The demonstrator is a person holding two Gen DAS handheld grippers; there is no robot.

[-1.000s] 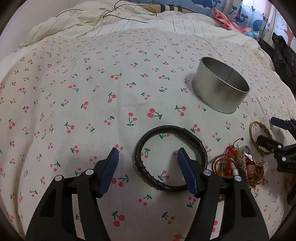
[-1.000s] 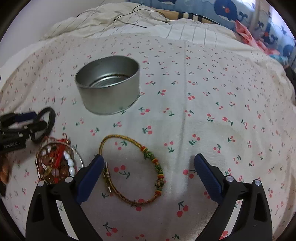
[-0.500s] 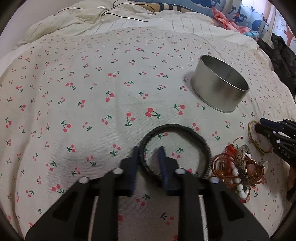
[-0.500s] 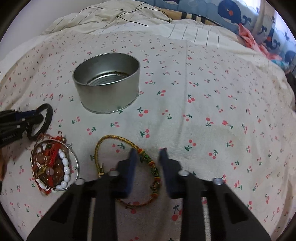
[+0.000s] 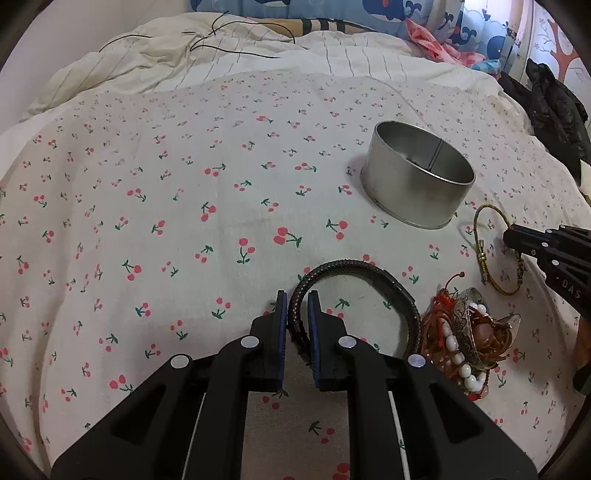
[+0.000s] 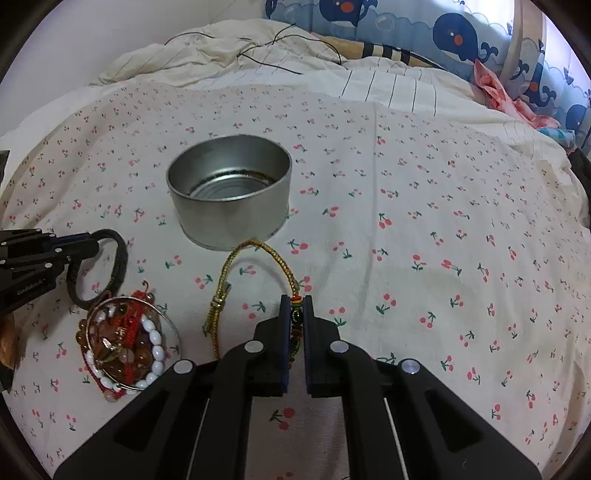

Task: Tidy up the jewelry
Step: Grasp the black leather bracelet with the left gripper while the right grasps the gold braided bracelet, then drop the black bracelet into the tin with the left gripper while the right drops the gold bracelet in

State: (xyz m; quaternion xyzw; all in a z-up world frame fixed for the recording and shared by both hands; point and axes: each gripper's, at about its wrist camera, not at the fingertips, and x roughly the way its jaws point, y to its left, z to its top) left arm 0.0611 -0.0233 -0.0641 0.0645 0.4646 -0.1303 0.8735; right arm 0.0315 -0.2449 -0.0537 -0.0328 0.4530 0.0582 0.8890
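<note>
My left gripper (image 5: 297,297) is shut on a black braided bracelet (image 5: 354,266) that lies on the cherry-print bedsheet; it also shows in the right wrist view (image 6: 120,260). My right gripper (image 6: 296,301) is shut on the beaded part of a gold cord bracelet (image 6: 255,247), which also shows in the left wrist view (image 5: 493,251). A round metal tin (image 6: 229,201) stands open just beyond the gold bracelet; it also shows in the left wrist view (image 5: 417,184). A heap of beaded bracelets (image 6: 122,339) lies between the two grippers and also shows in the left wrist view (image 5: 465,339).
A crumpled white striped blanket (image 6: 332,74) with thin black cables lies at the back. Whale-print bedding (image 6: 461,33) and pink cloth (image 6: 498,88) are at the back right. Dark clothing (image 5: 554,107) lies at the far right in the left wrist view.
Both grippers went from wide open to shut: the left closed on the black bracelet, the right on the gold cord bracelet. Both cameras moved closer to the sheet.
</note>
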